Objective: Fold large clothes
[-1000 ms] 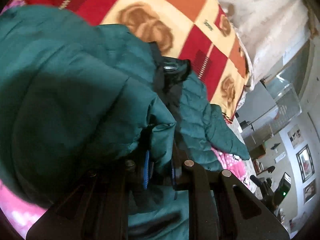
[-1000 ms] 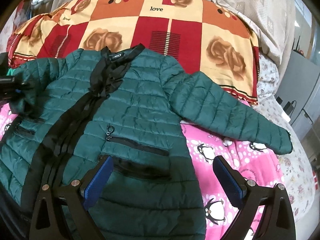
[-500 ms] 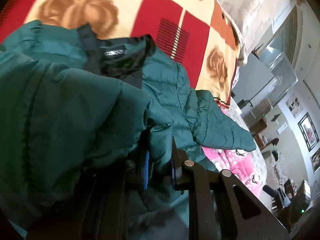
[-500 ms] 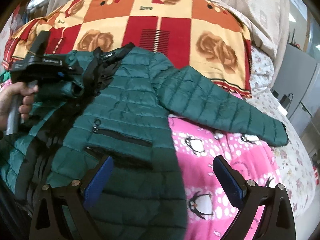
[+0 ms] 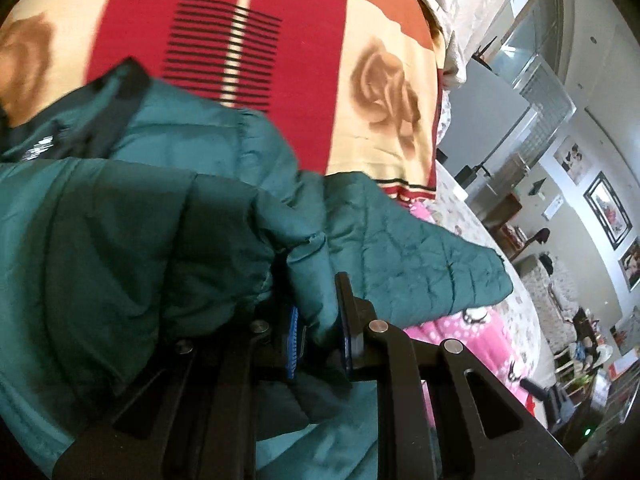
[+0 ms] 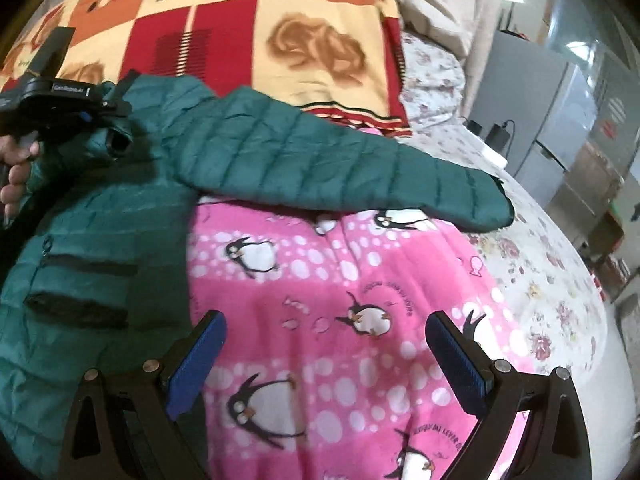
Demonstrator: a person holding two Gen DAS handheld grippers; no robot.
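A dark green quilted jacket [image 6: 100,216] lies on the bed with its front up and one sleeve [image 6: 360,164] stretched out to the right. My left gripper [image 5: 320,336] is shut on the cuff of the other sleeve [image 5: 308,280] and holds it folded over the jacket's chest; it also shows in the right wrist view [image 6: 92,108], held by a hand. My right gripper [image 6: 324,360] is open and empty, above the pink blanket, right of the jacket's hem.
The jacket rests on a pink penguin blanket [image 6: 340,320] and a red, orange and cream rose quilt [image 6: 260,28]. A floral sheet [image 6: 540,264] covers the bed's right side. Grey cabinets [image 6: 532,92] stand past the bed's right edge.
My left gripper has carried the cuff to the right across the jacket's chest. My right gripper has shifted right, off the jacket's hem and over the pink blanket.
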